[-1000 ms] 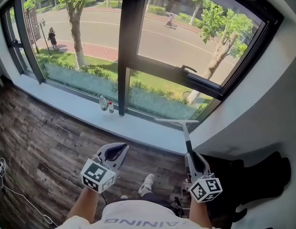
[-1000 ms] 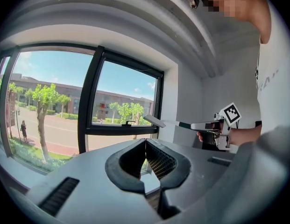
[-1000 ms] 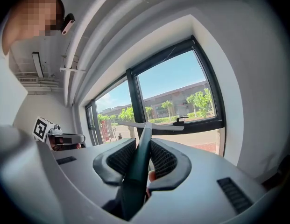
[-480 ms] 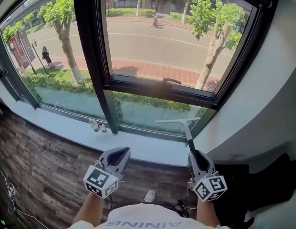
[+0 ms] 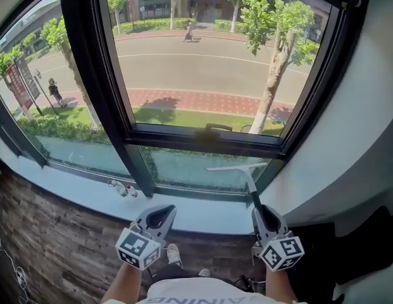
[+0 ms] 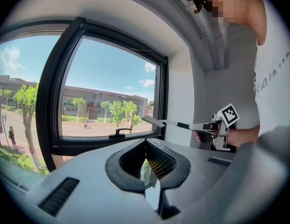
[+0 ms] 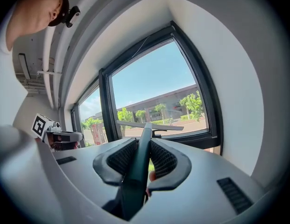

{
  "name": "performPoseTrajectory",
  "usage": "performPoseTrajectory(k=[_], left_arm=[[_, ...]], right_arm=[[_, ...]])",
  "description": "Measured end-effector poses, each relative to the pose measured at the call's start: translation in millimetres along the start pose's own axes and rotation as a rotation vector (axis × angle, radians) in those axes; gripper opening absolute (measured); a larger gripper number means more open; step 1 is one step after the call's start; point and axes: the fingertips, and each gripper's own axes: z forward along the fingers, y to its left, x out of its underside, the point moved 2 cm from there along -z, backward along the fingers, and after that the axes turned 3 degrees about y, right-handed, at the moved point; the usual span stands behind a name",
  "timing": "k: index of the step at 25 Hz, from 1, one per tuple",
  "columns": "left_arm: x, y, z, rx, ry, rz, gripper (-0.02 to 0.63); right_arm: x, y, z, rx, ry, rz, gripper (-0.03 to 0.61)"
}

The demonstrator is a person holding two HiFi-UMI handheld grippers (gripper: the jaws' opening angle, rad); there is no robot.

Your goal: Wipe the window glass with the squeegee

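Your right gripper (image 5: 258,213) is clamped on the squeegee (image 5: 238,167) handle. The blade sits level at its 12 o'clock, in front of the low pane just under the latch (image 5: 218,127). Whether the rubber touches the glass (image 5: 202,75) can't be told. Your left gripper (image 5: 161,215), at 9 o'clock from the right one, has its jaws together on nothing. No wiped stripe shows, so the wiping looks barely begun, with both panes left to do.

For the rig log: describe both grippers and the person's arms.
Left gripper and right gripper match: light grey shells, black-rimmed fingers with mesh-textured pads, a cube of black-and-white square markers at each rear. Forearms are bare; a white T-shirt with grey lettering is worn.
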Motion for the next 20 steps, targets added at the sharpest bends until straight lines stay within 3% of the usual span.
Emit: performPoseTrajectory(k=[10,14,20], left_arm=[[-51,98,65,0.126,-0.073,0.094,0.017],[-63,137,76,0.161,-0.083,0.098,0.017],[-63,148,99,0.192,-0.086,0.087,0.017]], right_arm=[[-57,-11,85,0.207,-0.116,0.009,0.100],[-84,-3,109,0.283,-0.161,-0.064,0.100],[-192,-37,131,0.347,-0.360,-0.213,0.100]])
